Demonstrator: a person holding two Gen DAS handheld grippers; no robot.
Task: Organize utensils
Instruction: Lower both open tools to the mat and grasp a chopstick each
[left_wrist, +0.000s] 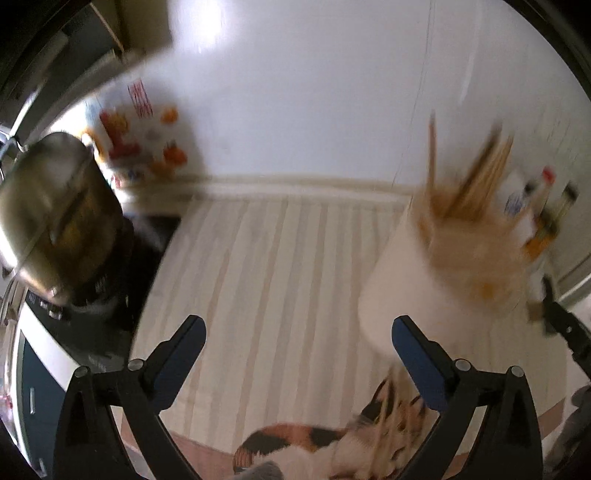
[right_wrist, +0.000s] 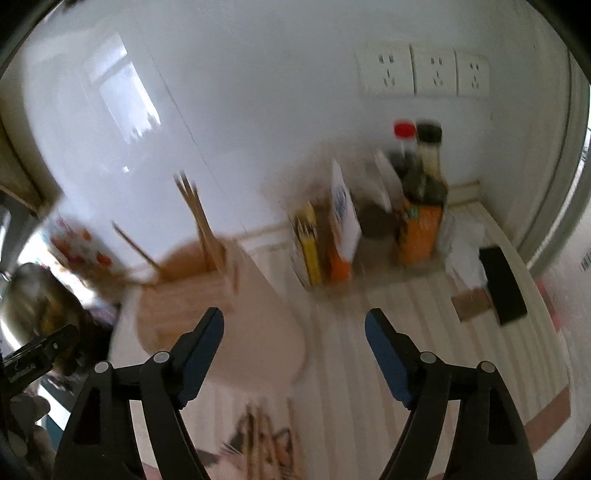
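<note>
Both views are blurred. A white and wood-coloured utensil holder (left_wrist: 436, 280) (right_wrist: 192, 299) stands on the striped counter mat with several chopsticks (left_wrist: 476, 173) (right_wrist: 201, 221) upright in it. Loose chopsticks (left_wrist: 391, 417) (right_wrist: 255, 432) lie on the cat-print part of the mat, near the cameras. My left gripper (left_wrist: 299, 325) is open over the mat, left of the holder, with nothing between its fingers. My right gripper (right_wrist: 294, 317) is open too, empty, just right of the holder. Each gripper shows at the edge of the other's view.
A steel pot (left_wrist: 55, 214) sits on a stove at the left. Sauce bottles (right_wrist: 421, 192) and boxes stand against the white wall at the back right. A black block (right_wrist: 502, 284) lies at the right. Wall sockets (right_wrist: 424, 74) are above.
</note>
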